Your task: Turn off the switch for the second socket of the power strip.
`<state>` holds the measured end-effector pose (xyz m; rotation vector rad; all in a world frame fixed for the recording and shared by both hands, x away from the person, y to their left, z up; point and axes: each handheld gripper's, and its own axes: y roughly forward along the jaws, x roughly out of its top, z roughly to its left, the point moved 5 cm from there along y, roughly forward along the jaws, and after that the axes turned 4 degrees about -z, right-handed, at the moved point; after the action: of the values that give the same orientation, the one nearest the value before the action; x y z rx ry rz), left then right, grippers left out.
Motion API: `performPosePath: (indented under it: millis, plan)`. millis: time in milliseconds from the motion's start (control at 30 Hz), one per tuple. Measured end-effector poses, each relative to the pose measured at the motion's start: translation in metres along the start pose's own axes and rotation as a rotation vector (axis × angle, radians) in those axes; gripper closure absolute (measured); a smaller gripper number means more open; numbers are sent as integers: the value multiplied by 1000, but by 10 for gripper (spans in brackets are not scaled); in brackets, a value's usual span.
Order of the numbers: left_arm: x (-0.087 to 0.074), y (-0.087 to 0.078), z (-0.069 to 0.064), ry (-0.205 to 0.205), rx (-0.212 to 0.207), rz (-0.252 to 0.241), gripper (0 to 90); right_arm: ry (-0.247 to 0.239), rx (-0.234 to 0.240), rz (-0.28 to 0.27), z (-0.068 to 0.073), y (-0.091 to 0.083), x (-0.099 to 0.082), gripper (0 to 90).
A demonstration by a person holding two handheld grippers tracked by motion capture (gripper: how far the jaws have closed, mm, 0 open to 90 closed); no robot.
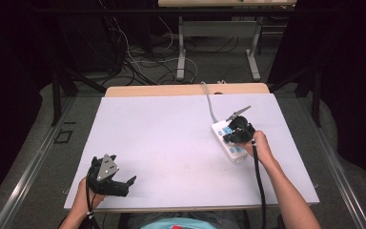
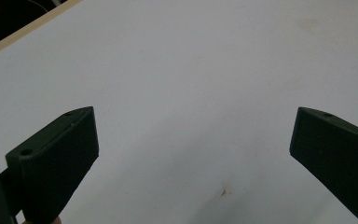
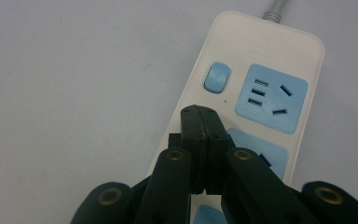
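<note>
With its jaws pressed together on nothing, the right gripper [image 3: 200,114] hovers over the power strip [image 1: 229,140] at the table's right, just short of its blue switch [image 3: 217,77], so an off-centre push could skid the strip sideways.

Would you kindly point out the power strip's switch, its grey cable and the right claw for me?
switch [image 3: 217,77], right gripper view, centre of the blue button.
grey cable [image 1: 208,101], high view, mid-length above the strip.
right claw [image 3: 203,116], right gripper view, tips of the closed jaws.
</note>
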<state>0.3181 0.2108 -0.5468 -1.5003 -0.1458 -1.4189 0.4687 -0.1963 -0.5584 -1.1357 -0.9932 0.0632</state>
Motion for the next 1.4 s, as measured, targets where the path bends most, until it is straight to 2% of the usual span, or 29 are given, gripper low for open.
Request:
performPosePath:
  millis: [33,67,100,133,267,300,333,367,600,733,833,867,933,967,1000,1033,1167,1233,1300,1367,1400]
  plan:
    - [0,0,0,3,2,0,12,-9,6,1,0,0,0,900]
    - [0,0,0,2,2,0,11,-4,11,-32,1,2,1,900]
    - [0,0,1,2,2,2,12,-11,5,8,1,-1,0,900]
    - [0,1,-1,-14,-10,-3,12,-17,1,9,0,-1,0,900]
    - [0,0,0,2,0,0,12,-19,-22,11,2,-1,1,900]
    - [0,0,0,-6,-4,-1,12,-19,-4,-20,3,1,1,900]
    - [0,0,0,-5,-4,-1,12,-14,-5,-31,3,2,1,900]
    - [0,0,-1,-8,-6,-1,12,-12,-13,11,2,0,0,900]
    - [0,0,0,2,-3,0,12,-29,-13,-1,3,0,1,900]
    - [0,0,0,2,-2,-3,11,-16,-28,12,3,0,1,900]
    - [0,0,0,7,0,1,11,-27,-27,12,3,-1,1,900]
    - [0,0,-1,-4,-7,0,11,-17,-24,14,4,-1,0,900]
    - [0,0,-1,-2,-3,-4,11,-34,-17,-4,3,0,1,900]
    - [0,0,-1,-2,-4,-6,11,-32,-27,13,4,-1,1,900]
    - [0,0,-1,-1,-4,-6,11,-35,-28,-2,4,0,1,900]
    - [0,0,-1,-2,-3,-6,12,-28,-27,29,5,-2,0,900]
    - [0,0,-1,-3,-5,-8,11,-44,-17,9,4,-1,1,900]
    - [0,0,0,1,-3,-6,11,-43,-30,-1,4,0,1,900]
    - [0,0,0,5,-5,-5,11,-49,-40,13,4,-1,1,900]
    - [0,0,0,4,-5,-5,11,-56,-27,-2,4,-4,3,900]
    - [0,0,-1,-1,-6,-8,11,-75,-31,-27,3,-2,3,900]
